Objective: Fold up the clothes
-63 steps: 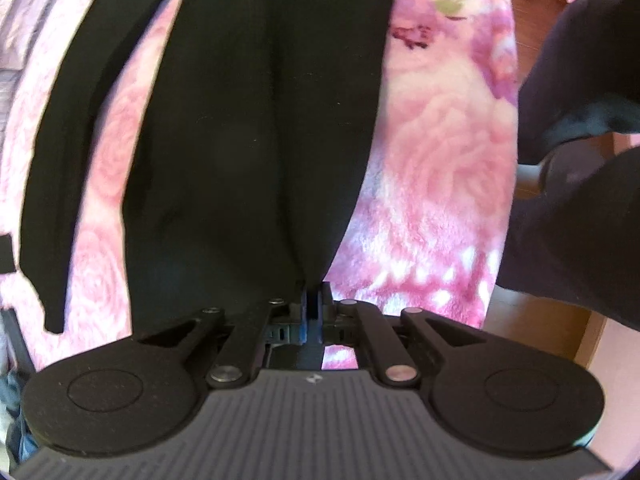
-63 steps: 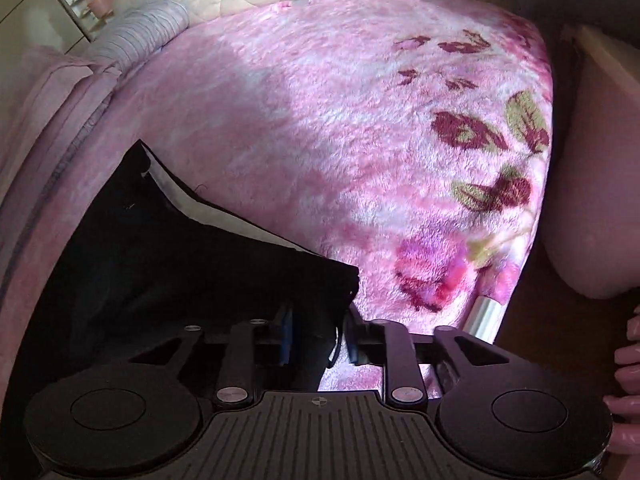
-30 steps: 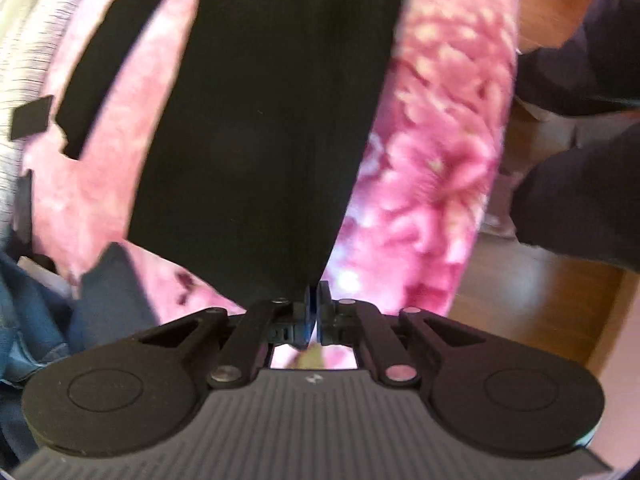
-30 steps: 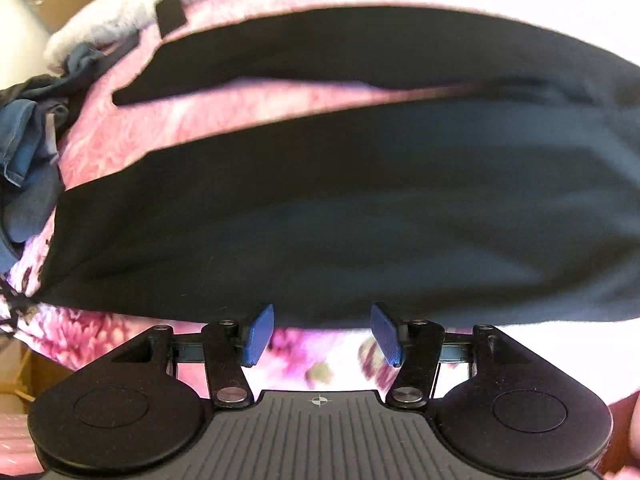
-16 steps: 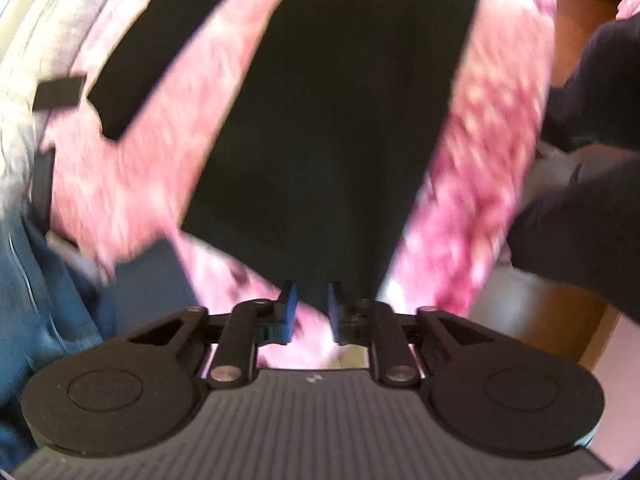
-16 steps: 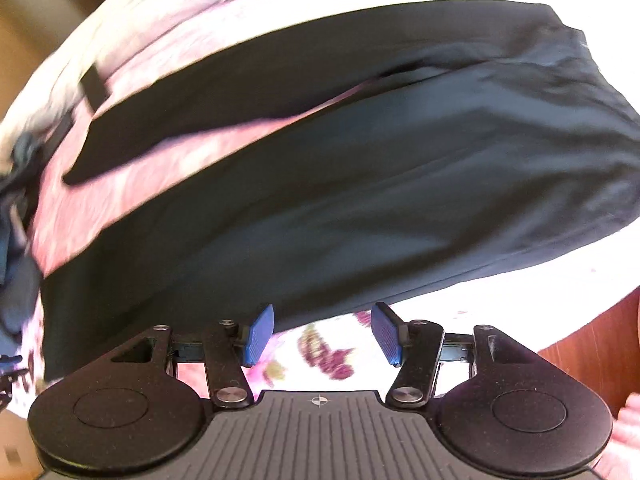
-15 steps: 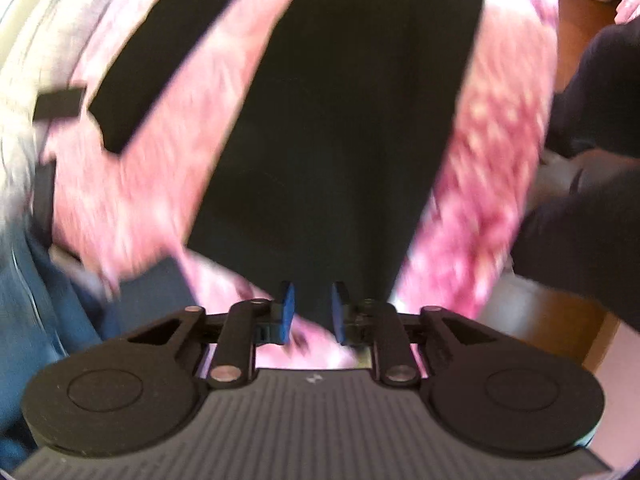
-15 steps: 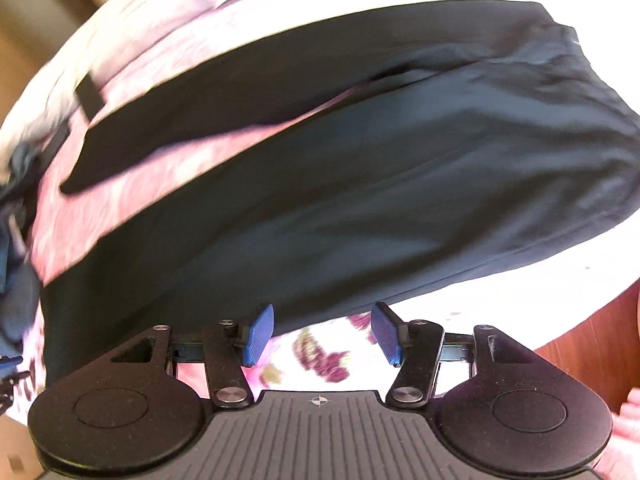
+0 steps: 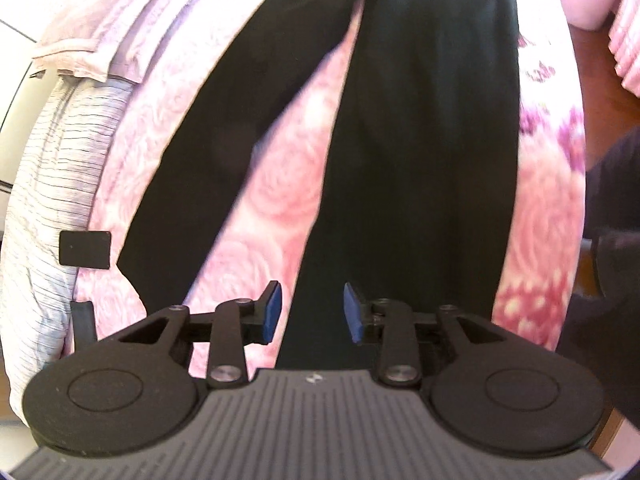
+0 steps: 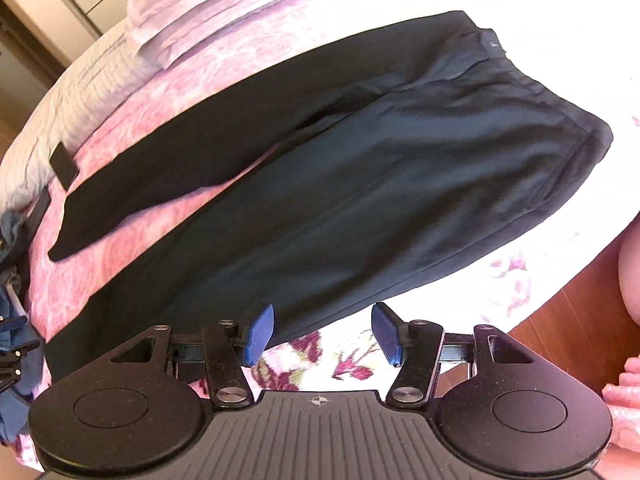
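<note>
Black trousers [image 10: 360, 184] lie flat on the pink floral blanket [image 10: 120, 256], legs spread apart in a V, waistband to the right in the right wrist view. In the left wrist view the trousers [image 9: 420, 140] run away from me, the near leg's hem under my left gripper [image 9: 310, 312]. That gripper is open and empty, just above the hem. My right gripper [image 10: 322, 336] is open and empty, hovering at the long side edge of the near leg.
A grey striped sheet [image 9: 52, 200] and a folded pink cloth [image 10: 208, 12] lie along the bed's far side. Blue clothes [image 10: 10, 320] are heaped at the left end. Wooden floor [image 10: 560, 312] lies past the bed's edge. A dark-clothed person [image 9: 608, 280] stands at right.
The left gripper let go of the trouser hem and opened wide. The right gripper, shut on the waist two seconds ago, stays open and has pulled back along the near leg.
</note>
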{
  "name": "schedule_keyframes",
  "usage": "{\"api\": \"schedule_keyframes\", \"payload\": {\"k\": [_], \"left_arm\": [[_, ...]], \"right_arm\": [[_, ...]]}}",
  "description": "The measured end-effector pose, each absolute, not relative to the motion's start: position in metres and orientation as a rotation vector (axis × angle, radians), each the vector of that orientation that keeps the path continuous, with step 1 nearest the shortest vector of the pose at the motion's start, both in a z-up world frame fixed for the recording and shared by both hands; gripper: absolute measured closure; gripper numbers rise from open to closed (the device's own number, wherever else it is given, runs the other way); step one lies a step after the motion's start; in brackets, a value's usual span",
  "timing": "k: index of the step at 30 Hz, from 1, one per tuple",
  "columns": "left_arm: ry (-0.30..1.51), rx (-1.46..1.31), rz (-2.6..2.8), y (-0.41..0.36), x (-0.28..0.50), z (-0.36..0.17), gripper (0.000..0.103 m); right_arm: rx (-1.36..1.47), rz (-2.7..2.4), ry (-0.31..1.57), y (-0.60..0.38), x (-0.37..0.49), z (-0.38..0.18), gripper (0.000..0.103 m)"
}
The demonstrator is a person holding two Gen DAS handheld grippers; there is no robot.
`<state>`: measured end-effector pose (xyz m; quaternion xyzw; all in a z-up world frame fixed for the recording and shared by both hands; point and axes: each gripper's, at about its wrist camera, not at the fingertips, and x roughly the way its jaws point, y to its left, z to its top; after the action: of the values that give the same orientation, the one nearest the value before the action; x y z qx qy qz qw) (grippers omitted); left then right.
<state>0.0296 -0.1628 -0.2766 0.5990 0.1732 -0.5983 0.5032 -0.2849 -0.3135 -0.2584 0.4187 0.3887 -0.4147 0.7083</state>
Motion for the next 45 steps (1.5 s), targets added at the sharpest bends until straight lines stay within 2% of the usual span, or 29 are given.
{"api": "schedule_keyframes", "payload": {"k": [4, 6, 7, 8, 19, 23, 31, 45], "left_arm": [[0.469, 1.365, -1.408, -0.173, 0.026, -0.265, 0.066], [0.492, 1.324, -1.41, -0.176, 0.024, -0.258, 0.059], [0.502, 1.304, -1.413, -0.178, 0.022, -0.255, 0.059], [0.504, 1.293, -1.419, -0.179, 0.02, -0.252, 0.059], [0.459, 1.269, -1.426, -0.175, 0.024, -0.237, 0.051], [0.473, 1.232, -1.398, -0.163, 0.038, -0.23, 0.042], [0.522, 1.22, -1.335, -0.126, 0.057, -0.235, 0.042], [0.567, 1.227, -1.315, -0.117, 0.058, -0.246, 0.041]], "right_arm": [[0.884, -0.982, 0.903, -0.311, -0.294, -0.242, 0.045], [0.876, -1.011, 0.903, -0.311, -0.299, -0.237, 0.035], [0.872, -1.026, 0.9, -0.31, -0.302, -0.235, 0.025], [0.868, -1.041, 0.896, -0.31, -0.304, -0.234, 0.024], [0.811, -1.144, 0.93, -0.294, -0.314, -0.202, 0.024], [0.713, -1.109, 0.997, -0.282, -0.296, -0.192, 0.024], [0.56, -1.02, 1.129, -0.262, -0.264, -0.199, 0.024], [0.535, -0.953, 1.179, -0.26, -0.249, -0.21, 0.024]]}}
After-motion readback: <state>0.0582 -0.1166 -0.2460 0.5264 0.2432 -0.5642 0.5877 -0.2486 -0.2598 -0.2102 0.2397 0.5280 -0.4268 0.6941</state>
